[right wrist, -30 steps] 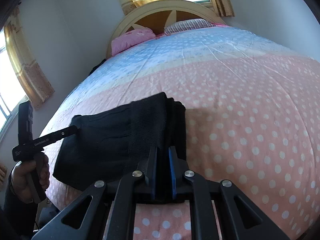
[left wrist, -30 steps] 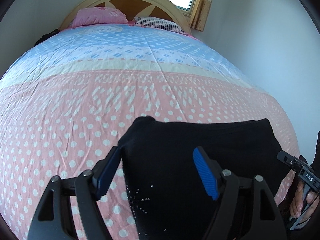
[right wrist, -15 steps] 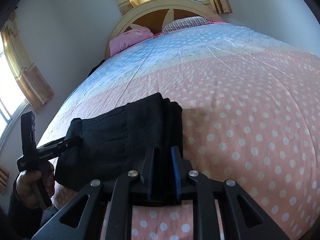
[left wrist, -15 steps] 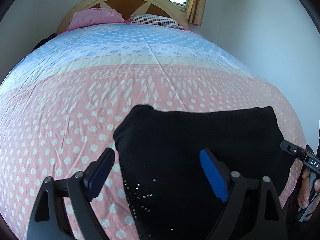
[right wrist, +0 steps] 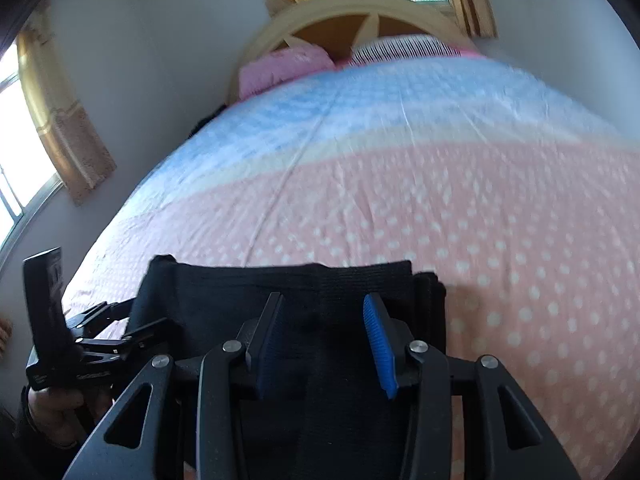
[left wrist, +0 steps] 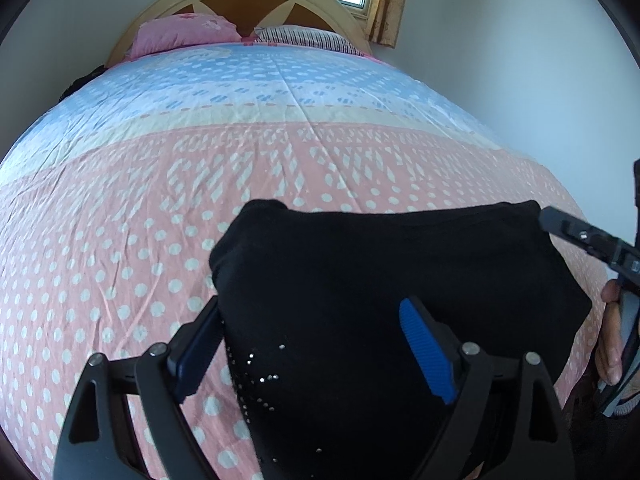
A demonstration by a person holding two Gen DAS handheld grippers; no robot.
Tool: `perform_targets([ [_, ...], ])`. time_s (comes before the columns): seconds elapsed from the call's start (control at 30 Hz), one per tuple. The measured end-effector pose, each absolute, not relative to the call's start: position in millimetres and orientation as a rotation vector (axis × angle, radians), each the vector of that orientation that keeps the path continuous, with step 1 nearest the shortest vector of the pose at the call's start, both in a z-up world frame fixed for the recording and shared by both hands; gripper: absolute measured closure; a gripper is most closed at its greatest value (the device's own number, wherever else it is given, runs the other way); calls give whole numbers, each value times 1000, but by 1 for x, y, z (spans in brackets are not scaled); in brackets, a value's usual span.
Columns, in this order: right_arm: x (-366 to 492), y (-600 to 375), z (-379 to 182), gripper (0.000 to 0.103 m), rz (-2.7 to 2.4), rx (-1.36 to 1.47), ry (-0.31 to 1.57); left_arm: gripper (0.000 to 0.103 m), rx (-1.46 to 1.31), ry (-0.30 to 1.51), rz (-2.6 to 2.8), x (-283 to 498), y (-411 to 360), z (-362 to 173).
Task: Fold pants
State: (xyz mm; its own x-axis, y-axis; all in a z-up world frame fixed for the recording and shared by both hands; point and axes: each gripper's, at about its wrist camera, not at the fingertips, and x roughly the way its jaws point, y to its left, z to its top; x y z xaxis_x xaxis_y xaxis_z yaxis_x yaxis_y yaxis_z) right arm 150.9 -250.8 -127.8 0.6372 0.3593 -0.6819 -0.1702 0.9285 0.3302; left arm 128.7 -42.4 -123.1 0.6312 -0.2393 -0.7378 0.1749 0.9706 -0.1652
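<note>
The black pants (left wrist: 380,280) lie folded in a compact stack on the pink dotted bedspread (left wrist: 120,220) near the bed's front edge. My left gripper (left wrist: 308,344) is open above the stack's left part, its blue pads wide apart and holding nothing. In the right wrist view the pants (right wrist: 320,284) lie below my right gripper (right wrist: 324,332), which is open, its pads apart over the ribbed waistband end. The left gripper also shows in the right wrist view (right wrist: 132,328), and the right gripper's tip in the left wrist view (left wrist: 576,232).
A wooden headboard (left wrist: 256,4) with a pink pillow (left wrist: 184,36) and a striped pillow (left wrist: 304,36) is at the far end. White walls flank the bed, and curtained windows (right wrist: 60,128) sit on the left and behind the headboard.
My right gripper has opened, let go of the pants' edge and swung left over the stack. My left gripper stays open and has drawn back a little.
</note>
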Motion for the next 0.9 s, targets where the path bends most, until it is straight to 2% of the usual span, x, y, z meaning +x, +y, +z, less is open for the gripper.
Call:
perform_targets([
  [0.3, 109, -258, -110, 60, 311, 213, 754, 13, -87, 874, -256, 119, -42, -127],
  [0.4, 89, -256, -117, 60, 328, 184, 797, 13, -72, 875, -259, 113, -43, -126],
  [0.5, 78, -254, -128, 65, 305, 120, 802, 12, -72, 877, -265, 107, -45, -127],
  [0.57, 77, -259, -129, 66, 316, 140, 795, 8, -69, 881, -268, 105, -46, -131],
  [0.77, 72, -275, -118, 64, 299, 216, 736, 8, -55, 867, -282, 90, -45, -127],
  [0.8, 73, -279, -117, 62, 281, 222, 728, 8, -53, 854, -274, 88, -41, -124],
  [0.87, 77, -287, -118, 47, 264, 262, 734, 8, -64, 832, -248, 85, -30, -118],
  [0.9, 81, -292, -120, 43, 258, 289, 742, 8, -78, 825, -238, 86, -24, -117],
])
